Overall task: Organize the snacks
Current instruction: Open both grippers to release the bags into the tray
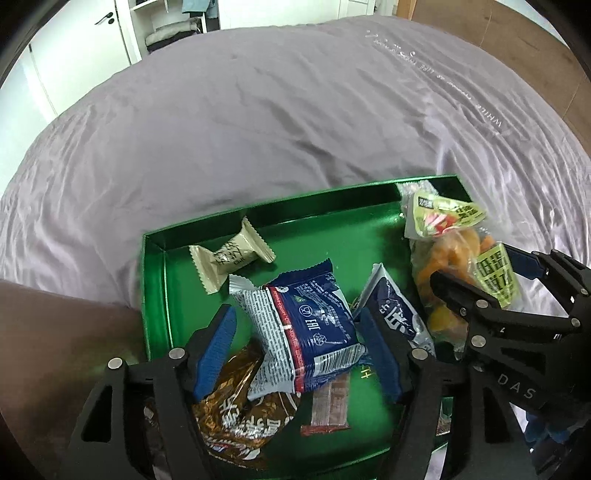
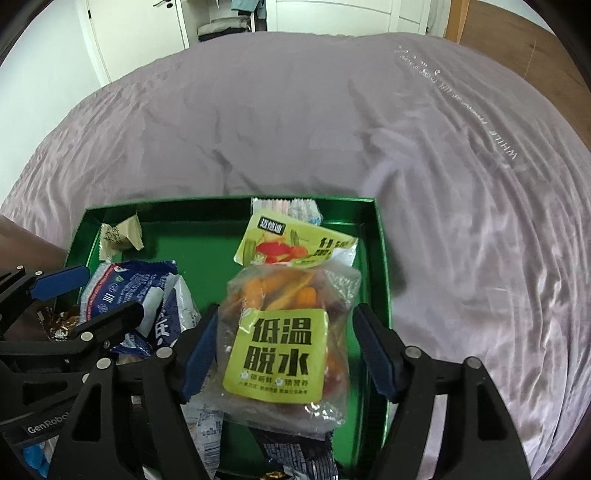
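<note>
A green tray (image 1: pixel 155 295) lies on the bed and holds several snack packets. My left gripper (image 1: pixel 299 328) is open over it, its fingers either side of a blue and white packet (image 1: pixel 306 325). A beige wrapped sweet (image 1: pixel 229 254) lies at the tray's far left and a brown packet (image 1: pixel 236 406) lies under the left finger. My right gripper (image 2: pixel 284 332) is open around a clear bag of dried fruit with a yellow-green label (image 2: pixel 280 354), which rests at the tray's right side (image 2: pixel 380 258). The bag also shows in the left wrist view (image 1: pixel 458 251).
The tray sits on a wide lilac bedsheet (image 1: pixel 277 122). A second dark blue packet (image 1: pixel 395 314) and a small red bar (image 1: pixel 328 406) lie in the tray. White cupboards (image 2: pixel 140 33) and a wooden headboard (image 1: pixel 517 48) stand beyond the bed.
</note>
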`<state>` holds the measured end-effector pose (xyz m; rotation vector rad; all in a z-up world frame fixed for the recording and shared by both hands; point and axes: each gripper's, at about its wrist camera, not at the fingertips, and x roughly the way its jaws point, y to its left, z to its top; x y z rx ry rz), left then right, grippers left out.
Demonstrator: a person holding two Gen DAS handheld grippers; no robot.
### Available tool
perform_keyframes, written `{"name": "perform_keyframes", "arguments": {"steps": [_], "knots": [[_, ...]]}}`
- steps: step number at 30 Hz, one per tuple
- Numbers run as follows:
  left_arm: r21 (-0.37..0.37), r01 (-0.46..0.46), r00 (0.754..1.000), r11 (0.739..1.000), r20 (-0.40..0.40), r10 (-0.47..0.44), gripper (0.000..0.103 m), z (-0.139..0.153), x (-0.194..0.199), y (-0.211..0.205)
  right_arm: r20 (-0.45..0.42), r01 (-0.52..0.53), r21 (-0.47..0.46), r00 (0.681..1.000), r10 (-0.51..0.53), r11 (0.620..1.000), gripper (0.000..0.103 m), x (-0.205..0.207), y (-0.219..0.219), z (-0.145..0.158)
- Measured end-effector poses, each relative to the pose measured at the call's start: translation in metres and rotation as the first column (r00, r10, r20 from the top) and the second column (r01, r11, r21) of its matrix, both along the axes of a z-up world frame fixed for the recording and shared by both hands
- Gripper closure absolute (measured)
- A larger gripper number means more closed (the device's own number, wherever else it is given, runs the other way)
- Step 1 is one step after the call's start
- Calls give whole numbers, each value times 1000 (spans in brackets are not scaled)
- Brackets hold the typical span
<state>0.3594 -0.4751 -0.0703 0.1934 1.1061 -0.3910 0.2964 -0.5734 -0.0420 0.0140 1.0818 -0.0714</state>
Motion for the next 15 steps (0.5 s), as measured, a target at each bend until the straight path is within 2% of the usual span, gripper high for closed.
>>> {"name": "perform_keyframes", "arguments": {"steps": [10, 13, 15], "knots": [[-27, 27, 998, 999, 49, -25, 36, 19, -26, 7, 56, 28, -15, 998, -27, 999, 9, -25, 0, 20], [-41, 35, 997, 999, 65, -32, 29, 24, -34, 5, 83, 43, -19, 996, -41, 999, 9, -37, 0, 28], [-51, 44, 996, 998, 79, -40, 26, 28, -41, 6, 103, 56, -28, 993, -53, 998, 4, -47, -1, 34]]}}
